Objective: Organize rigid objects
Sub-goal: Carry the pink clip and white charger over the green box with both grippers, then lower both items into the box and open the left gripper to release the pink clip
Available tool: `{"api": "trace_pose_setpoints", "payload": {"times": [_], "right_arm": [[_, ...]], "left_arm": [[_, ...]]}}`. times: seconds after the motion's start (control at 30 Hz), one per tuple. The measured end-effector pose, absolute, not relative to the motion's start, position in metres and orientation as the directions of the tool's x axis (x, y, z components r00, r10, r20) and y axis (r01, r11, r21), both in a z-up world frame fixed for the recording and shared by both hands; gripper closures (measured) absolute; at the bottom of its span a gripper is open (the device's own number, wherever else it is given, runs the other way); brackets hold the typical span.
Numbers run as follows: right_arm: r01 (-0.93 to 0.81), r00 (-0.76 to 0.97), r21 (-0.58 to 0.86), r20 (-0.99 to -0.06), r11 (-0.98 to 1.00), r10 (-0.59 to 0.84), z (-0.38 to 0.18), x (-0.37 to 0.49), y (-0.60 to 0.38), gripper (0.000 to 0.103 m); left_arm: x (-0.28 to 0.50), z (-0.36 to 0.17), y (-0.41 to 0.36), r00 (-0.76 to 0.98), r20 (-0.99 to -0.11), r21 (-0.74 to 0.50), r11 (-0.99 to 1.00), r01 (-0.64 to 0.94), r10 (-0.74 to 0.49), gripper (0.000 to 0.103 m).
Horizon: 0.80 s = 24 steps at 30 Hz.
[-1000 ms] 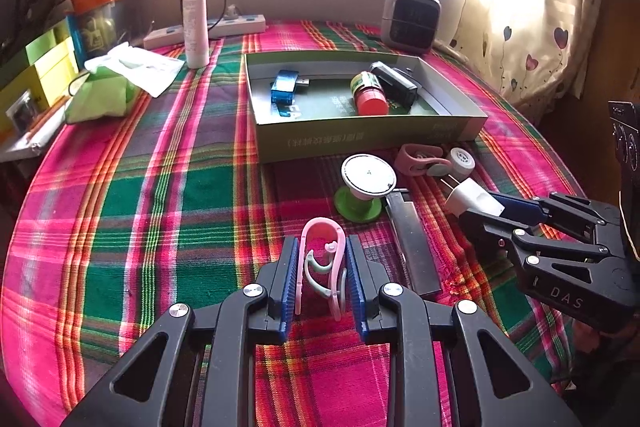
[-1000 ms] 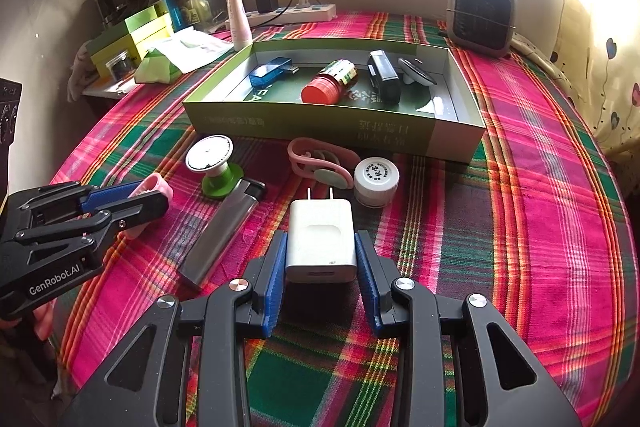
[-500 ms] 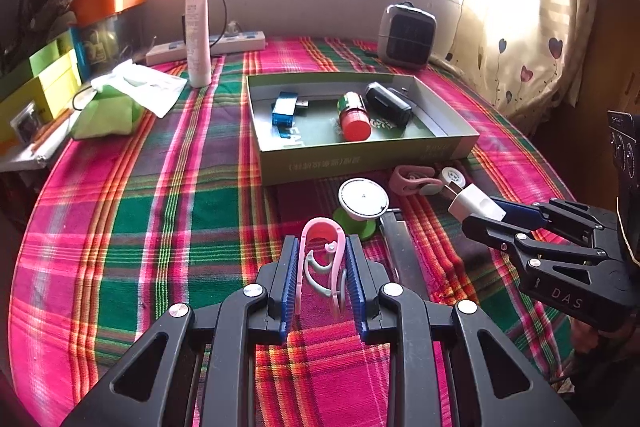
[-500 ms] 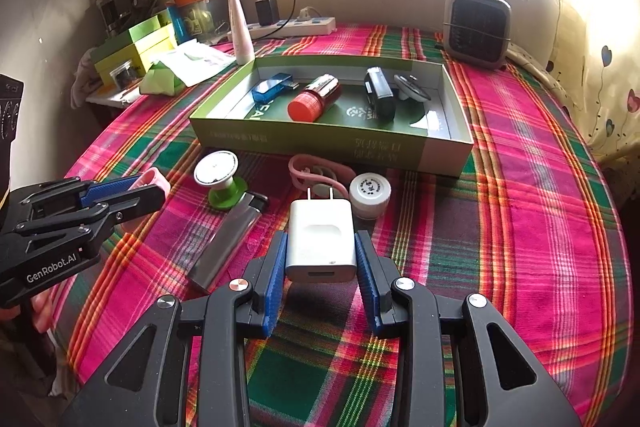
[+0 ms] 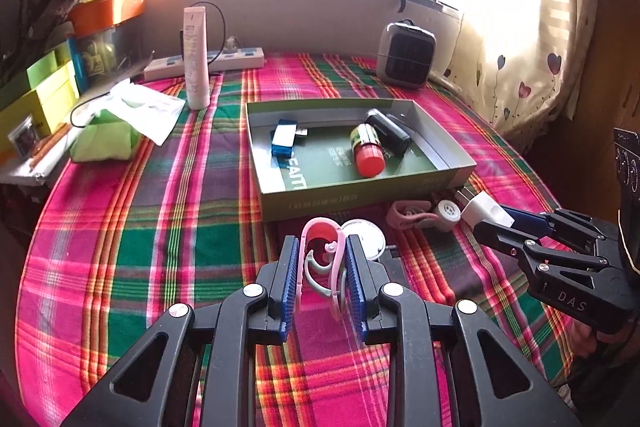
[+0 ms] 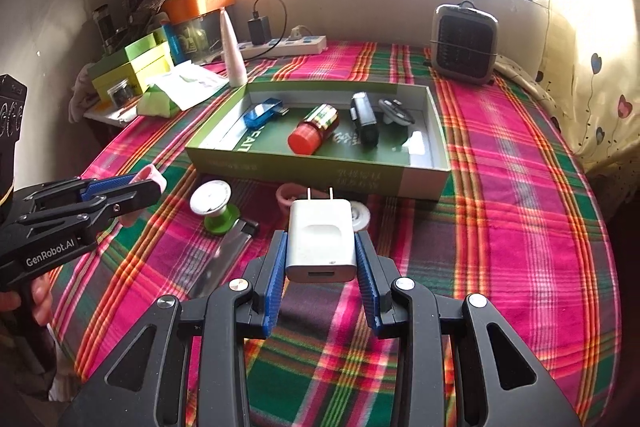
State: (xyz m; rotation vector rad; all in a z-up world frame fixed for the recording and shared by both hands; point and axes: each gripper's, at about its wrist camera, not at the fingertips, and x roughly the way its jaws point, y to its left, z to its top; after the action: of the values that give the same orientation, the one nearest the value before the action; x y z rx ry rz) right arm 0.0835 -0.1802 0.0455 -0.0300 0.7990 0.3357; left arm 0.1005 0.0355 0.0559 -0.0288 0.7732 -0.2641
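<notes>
Raised since before: our left claw (image 5: 322, 269) clamps pink clip (image 5: 323, 259), long axis forward; right claw (image 6: 322, 259) clamps charger (image 6: 322, 241), prongs forward.

Both tools, left (image 5: 322, 267) and right (image 6: 322, 259), angle downward, pads clamped on loads.

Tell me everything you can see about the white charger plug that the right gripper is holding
The white charger plug is a rounded, glossy plastic block with two metal prongs pointing away from the camera toward the green box and a USB port facing the camera. The right gripper is shut on it, blue pads pressing its two sides. It appears lifted clear of the plaid cloth, touching nothing else.
</notes>
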Motion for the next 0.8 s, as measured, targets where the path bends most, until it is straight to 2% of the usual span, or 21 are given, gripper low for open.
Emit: {"api": "trace_pose_setpoints", "payload": {"times": [0.8], "right_arm": [[-0.282, 0.661, 0.115, -0.697, 0.952, 0.280, 0.065, 0.146, -0.189, 0.068]], "left_arm": [[0.168, 0.066, 0.029, 0.687, -0.681, -0.133, 0.965, 0.226, -0.254, 0.080]]}}
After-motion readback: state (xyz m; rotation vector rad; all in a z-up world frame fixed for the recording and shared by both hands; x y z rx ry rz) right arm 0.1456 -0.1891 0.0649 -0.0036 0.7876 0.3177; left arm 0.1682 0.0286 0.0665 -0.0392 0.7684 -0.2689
